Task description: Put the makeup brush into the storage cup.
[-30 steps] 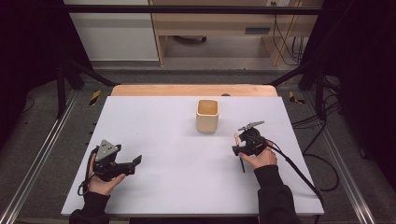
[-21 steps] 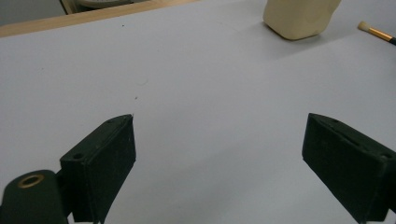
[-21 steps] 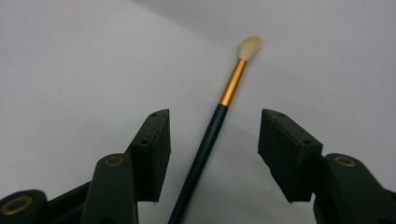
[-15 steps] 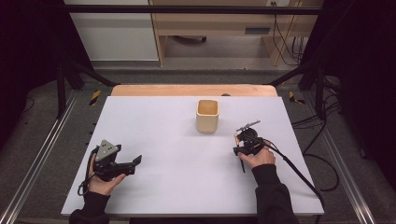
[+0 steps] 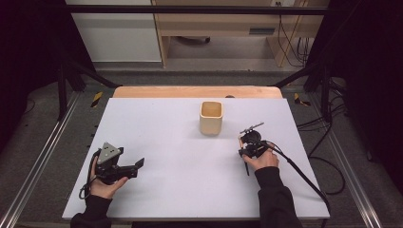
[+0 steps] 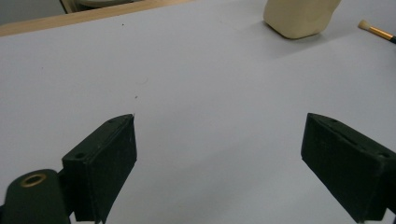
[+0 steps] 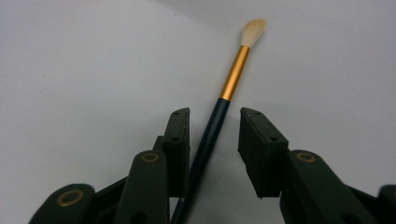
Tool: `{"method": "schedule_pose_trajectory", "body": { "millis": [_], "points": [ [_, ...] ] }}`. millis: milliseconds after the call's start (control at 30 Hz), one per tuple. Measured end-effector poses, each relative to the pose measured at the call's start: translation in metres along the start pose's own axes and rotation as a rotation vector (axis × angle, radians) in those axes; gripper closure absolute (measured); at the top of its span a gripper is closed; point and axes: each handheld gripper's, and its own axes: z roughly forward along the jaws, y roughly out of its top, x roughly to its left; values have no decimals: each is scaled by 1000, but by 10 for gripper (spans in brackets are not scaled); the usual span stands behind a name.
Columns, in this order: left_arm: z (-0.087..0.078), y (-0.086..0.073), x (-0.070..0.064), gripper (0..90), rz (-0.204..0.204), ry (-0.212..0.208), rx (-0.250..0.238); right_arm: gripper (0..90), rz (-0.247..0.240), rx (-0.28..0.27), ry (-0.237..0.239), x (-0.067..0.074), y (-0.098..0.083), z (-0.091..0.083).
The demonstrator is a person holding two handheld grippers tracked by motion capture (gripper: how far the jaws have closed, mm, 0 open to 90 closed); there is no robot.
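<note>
Right tongs (image 7: 214, 133): jaws have just been closing, narrow gap left; brush handle between them, against one jaw, other jaw not yet touching.
Brush (image 7: 232, 74): flat on white table (image 5: 157, 128), bristles pointing away, just beside right of cup (image 5: 211, 117).
Left tongs (image 6: 219, 154): wide apart, nothing between, low over table.

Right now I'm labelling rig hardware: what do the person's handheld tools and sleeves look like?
Both are black two-jaw tools. The left tool carries a grey three-cornered plate; the right tool trails a black cable. Brass-coloured rivets mark the jaw links. Both sleeves are black.
</note>
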Motion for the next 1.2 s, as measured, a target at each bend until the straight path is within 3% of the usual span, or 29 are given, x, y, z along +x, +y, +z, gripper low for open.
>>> {"method": "schedule_pose_trajectory", "body": {
  "millis": [700, 1200],
  "points": [
    [0, 0, 1, 106, 0, 1, 4, 782, 45, 21, 21, 0, 1, 5],
    [0, 0, 0, 111, -2, 0, 3, 830, 50, 26, 27, -1, 2, 5]
  ]
}}
